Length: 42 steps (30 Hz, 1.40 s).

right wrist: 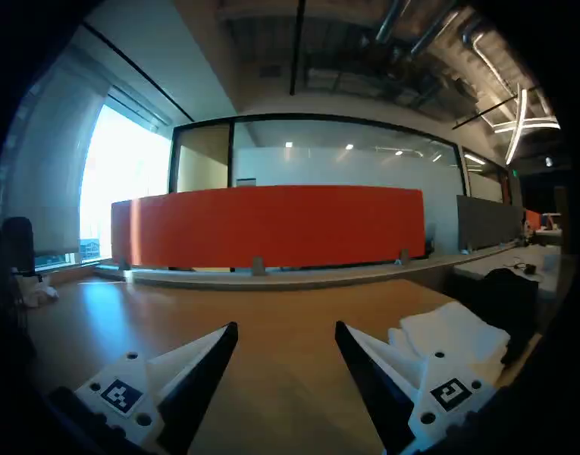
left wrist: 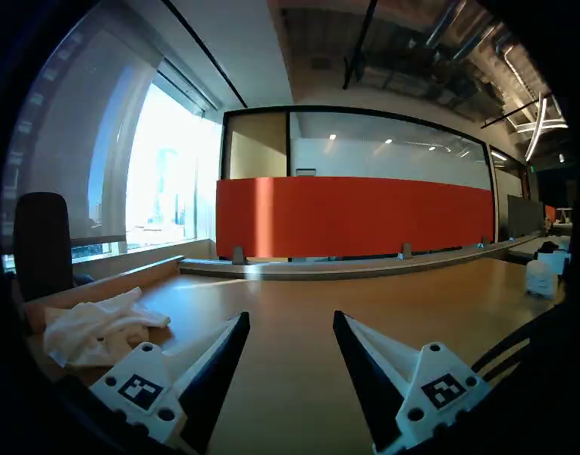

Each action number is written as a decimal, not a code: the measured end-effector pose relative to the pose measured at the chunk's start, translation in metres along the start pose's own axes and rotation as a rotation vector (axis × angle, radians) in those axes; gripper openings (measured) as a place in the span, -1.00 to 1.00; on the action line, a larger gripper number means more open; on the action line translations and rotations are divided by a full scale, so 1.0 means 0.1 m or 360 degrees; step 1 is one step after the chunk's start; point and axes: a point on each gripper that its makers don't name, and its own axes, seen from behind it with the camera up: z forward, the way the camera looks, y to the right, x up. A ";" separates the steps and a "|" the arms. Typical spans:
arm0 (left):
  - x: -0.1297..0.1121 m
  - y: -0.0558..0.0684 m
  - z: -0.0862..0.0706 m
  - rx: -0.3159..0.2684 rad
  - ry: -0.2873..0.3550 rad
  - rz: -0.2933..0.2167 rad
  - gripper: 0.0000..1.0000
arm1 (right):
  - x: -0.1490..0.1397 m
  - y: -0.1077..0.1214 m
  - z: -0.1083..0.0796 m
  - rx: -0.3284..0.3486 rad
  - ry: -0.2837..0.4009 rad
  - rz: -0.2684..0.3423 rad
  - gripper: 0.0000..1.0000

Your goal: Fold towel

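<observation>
Near the spread left hand-held gripper lies a crumpled towel.

- A wooden table with a smooth, pale brown top, sunlit at its far end.
- An orange divider panel standing upright along the table's far edge, held in small metal feet.
- Behind it, a glass wall in a black frame.
- A bright window on the left, with a pale roller blind partly down.
- A black chair back by the window.
- Exposed pipes and crossed light strips overhead.
- A grey panel (lower than the orange one) farther right.
- A small white container, too blurred to identify.
</observation>
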 end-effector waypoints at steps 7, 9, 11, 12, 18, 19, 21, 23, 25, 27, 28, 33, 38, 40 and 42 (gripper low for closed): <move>0.00 0.00 0.00 0.0000 0.0000 0.0000 0.62 | 0.02 -0.02 -0.02 0.0018 0.0007 -0.0012 0.98; 0.00 0.00 0.00 0.0000 0.0000 0.0000 0.62 | 0.04 -0.02 -0.02 0.0022 0.0011 -0.0019 0.98; 0.00 0.00 0.00 0.0000 0.0000 0.0000 0.61 | 0.04 -0.02 -0.01 0.0024 0.0013 -0.0024 0.98; 0.00 0.00 0.00 0.0000 0.0000 0.0000 0.61 | 0.04 -0.02 -0.01 0.0025 0.0014 -0.0026 0.98; 0.00 0.00 -0.01 0.0000 -0.0001 0.0000 0.62 | 0.02 -0.05 -0.01 0.0034 0.0016 -0.0040 0.98; 0.00 0.00 -0.01 0.0000 -0.0001 0.0000 0.62 | 0.02 -0.06 -0.02 0.0036 0.0016 -0.0042 0.98; 0.00 0.00 -0.01 0.0000 -0.0001 0.0000 0.62 | 0.02 -0.08 -0.02 0.0040 0.0015 -0.0046 0.98; 0.00 0.00 -0.01 0.0000 -0.0001 0.0000 0.62 | 0.02 -0.08 -0.02 0.0041 0.0015 -0.0045 0.98; 0.00 0.00 -0.01 0.0000 -0.0001 0.0000 0.62 | 0.02 -0.08 -0.02 0.0041 0.0015 -0.0045 0.98; 0.00 0.00 -0.01 0.0000 -0.0001 0.0000 0.62 | 0.02 -0.08 -0.02 0.0041 0.0014 -0.0045 0.98; 0.01 0.00 -0.01 0.0000 -0.0001 0.0000 0.62 | 0.02 -0.08 -0.02 0.0040 0.0014 -0.0045 0.98; 0.01 0.00 -0.01 0.0000 -0.0001 0.0000 0.62 | 0.01 -0.08 -0.02 0.0039 0.0015 -0.0045 0.98; 0.01 0.00 -0.01 0.0000 -0.0001 0.0000 0.61 | 0.01 -0.08 -0.02 0.0039 0.0014 -0.0045 0.98; 0.01 0.00 -0.01 0.0000 -0.0001 0.0000 0.61 | 0.01 -0.08 -0.02 0.0039 0.0014 -0.0045 0.98; 0.01 0.00 -0.01 0.0000 -0.0001 0.0000 0.62 | 0.01 -0.08 -0.02 0.0039 0.0014 -0.0045 0.98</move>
